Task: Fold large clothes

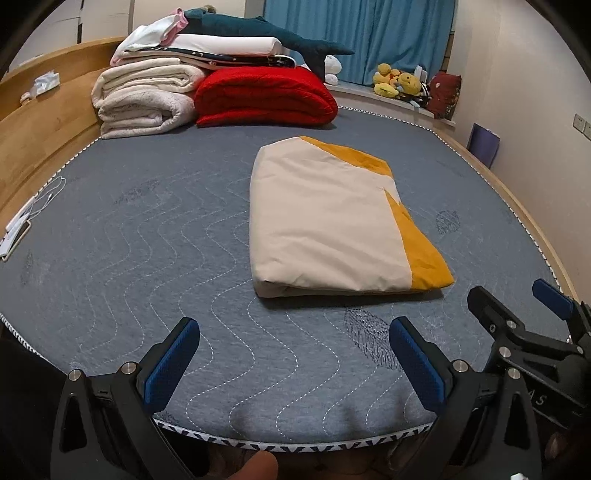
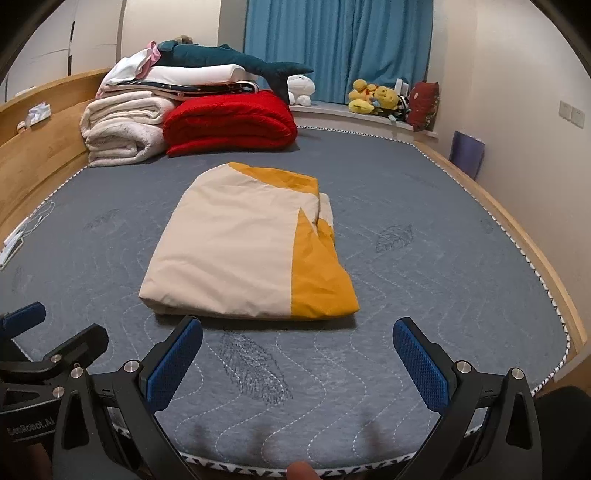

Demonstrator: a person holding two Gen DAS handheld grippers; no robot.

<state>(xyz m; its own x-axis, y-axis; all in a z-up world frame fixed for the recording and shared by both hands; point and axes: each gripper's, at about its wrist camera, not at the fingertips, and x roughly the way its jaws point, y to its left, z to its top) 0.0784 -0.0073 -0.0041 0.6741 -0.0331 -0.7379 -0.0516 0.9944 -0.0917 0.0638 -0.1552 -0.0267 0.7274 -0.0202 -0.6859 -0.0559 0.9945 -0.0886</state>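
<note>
A large cream and mustard-yellow cloth lies folded into a flat rectangle on the grey quilted mattress; it also shows in the right wrist view. My left gripper is open and empty, near the mattress's front edge, short of the cloth and apart from it. My right gripper is open and empty, just in front of the cloth's near edge. The right gripper also shows at the right of the left wrist view. The left gripper shows at the left of the right wrist view.
A stack of folded white blankets, a red quilt and a plush shark stand at the head of the bed. A wooden bed frame runs along the left. Plush toys sit on the windowsill. A phone and cable lie at the left edge.
</note>
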